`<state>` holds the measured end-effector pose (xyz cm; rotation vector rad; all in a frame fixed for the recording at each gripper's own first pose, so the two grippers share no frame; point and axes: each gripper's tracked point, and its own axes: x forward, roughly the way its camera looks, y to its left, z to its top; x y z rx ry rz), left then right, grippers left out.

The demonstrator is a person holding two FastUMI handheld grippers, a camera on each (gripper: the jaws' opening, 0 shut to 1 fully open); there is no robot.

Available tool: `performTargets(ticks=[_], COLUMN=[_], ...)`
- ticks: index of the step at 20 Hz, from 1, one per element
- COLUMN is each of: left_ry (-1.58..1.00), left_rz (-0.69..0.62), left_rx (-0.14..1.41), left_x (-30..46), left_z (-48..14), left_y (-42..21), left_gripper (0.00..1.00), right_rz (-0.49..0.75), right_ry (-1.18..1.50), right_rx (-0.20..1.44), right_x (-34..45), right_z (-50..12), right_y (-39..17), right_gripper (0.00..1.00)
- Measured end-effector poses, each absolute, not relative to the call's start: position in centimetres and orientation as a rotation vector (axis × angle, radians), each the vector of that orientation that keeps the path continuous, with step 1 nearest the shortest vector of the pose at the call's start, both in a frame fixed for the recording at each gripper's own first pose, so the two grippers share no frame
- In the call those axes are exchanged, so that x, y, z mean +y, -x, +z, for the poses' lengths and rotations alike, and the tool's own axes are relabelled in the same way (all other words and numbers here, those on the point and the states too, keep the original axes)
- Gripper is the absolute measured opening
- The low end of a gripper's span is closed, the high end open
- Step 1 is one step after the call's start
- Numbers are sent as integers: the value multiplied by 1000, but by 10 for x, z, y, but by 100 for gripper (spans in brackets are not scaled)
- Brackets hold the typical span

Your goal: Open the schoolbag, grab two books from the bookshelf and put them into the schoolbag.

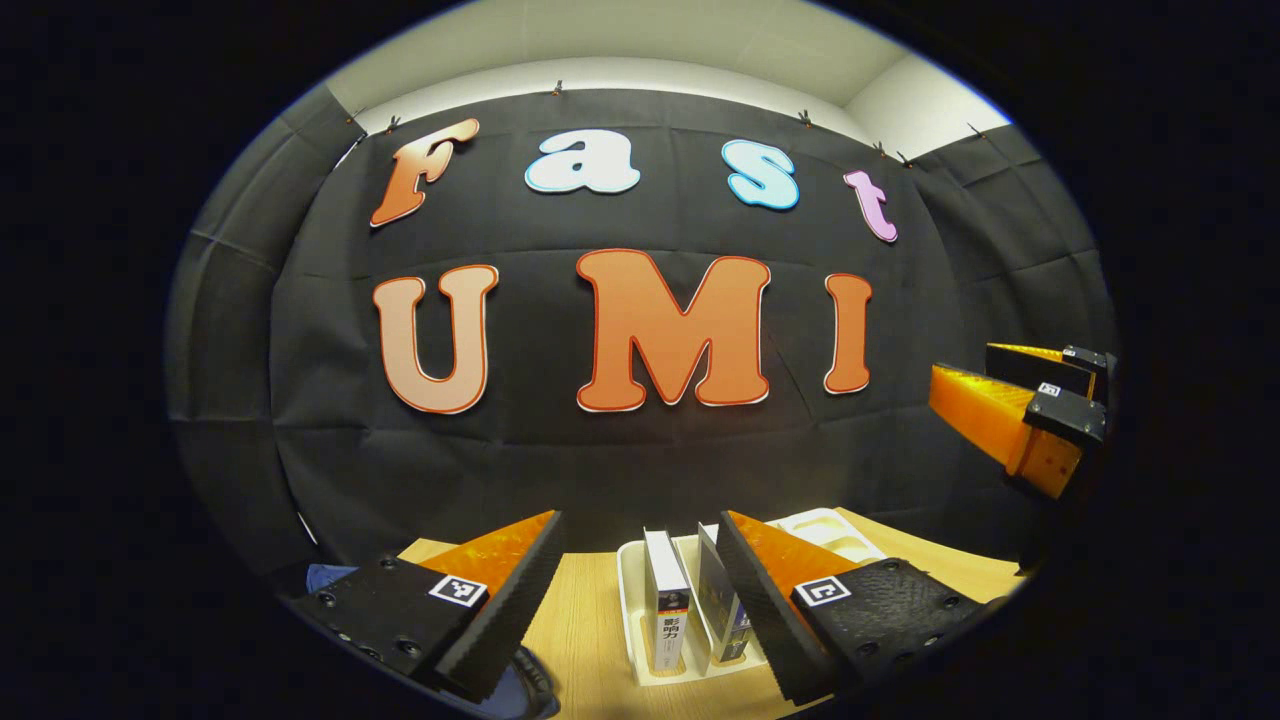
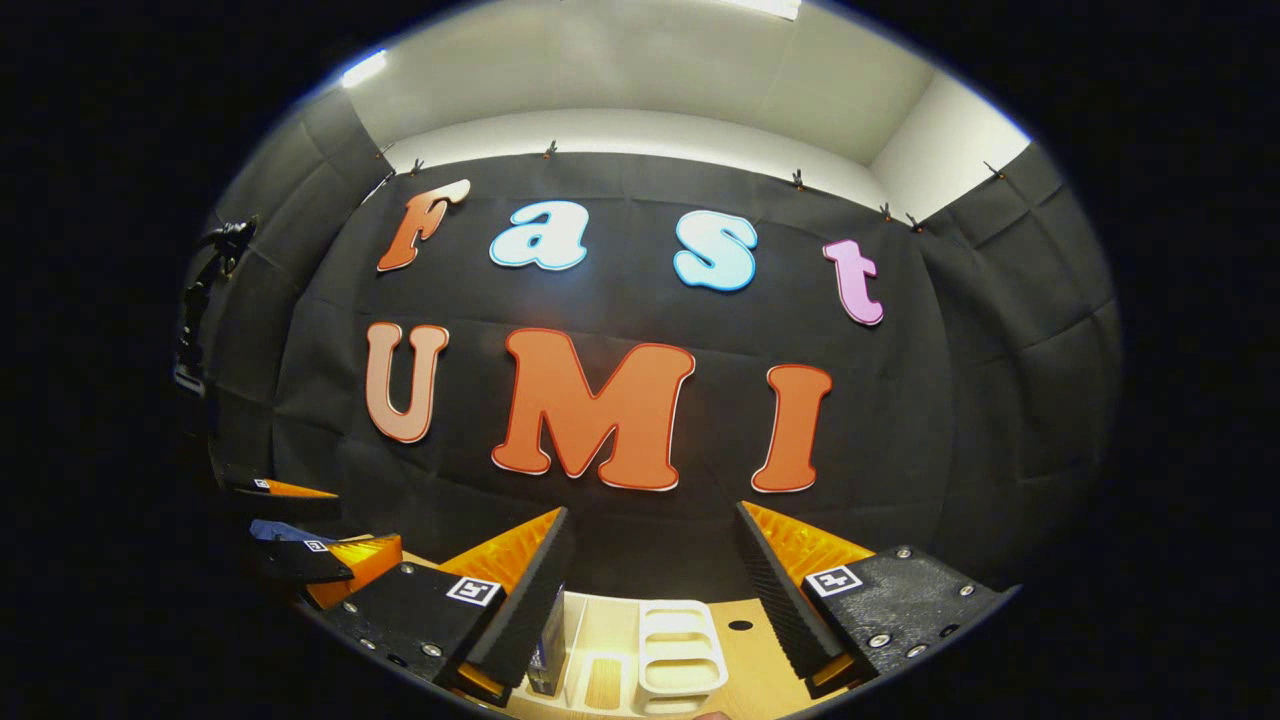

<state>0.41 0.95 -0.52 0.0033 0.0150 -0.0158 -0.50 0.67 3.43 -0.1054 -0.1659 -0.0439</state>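
Note:
My left gripper (image 1: 640,520) is held open above the wooden table (image 1: 585,620), nothing between its fingers. Just ahead and below stands a white bookshelf rack (image 1: 628,600) with two upright books, one with a white spine (image 1: 668,605) and a darker one (image 1: 722,605) beside it. The blue schoolbag (image 1: 325,576) peeks out low at the left, mostly hidden by my left finger. My right gripper (image 2: 650,510) is open too, over the white rack (image 2: 682,650), with a book (image 2: 548,640) below its left finger. Off to the right hangs the right gripper (image 1: 962,368).
The black cloth wall (image 1: 620,450) stands close behind the table. A black clamp-like fitting (image 2: 200,290) hangs on the left wall. The left gripper (image 2: 365,520) floats at the left in the right gripper view. A small dark hole (image 2: 740,625) marks the table beside the rack.

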Motion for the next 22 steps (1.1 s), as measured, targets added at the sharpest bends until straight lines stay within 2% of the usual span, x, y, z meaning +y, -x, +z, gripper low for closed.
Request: performTargets(ticks=[9,17,22], left_ry=[-8,-26,-86], left_rz=[3,33,67], left_rx=[-12,-51,-19], left_x=[13,27,50], left_z=[1,8,-5], left_y=[-2,3,3], left_gripper=[96,95,96], right_rz=[-75,-38,-12], right_ry=[102,107,108], right_rx=[-128,-44,-34], right_x=[-3,8,15], right_z=[22,-2,-6], right_y=[3,-2,-3], right_gripper=[94,94,95])
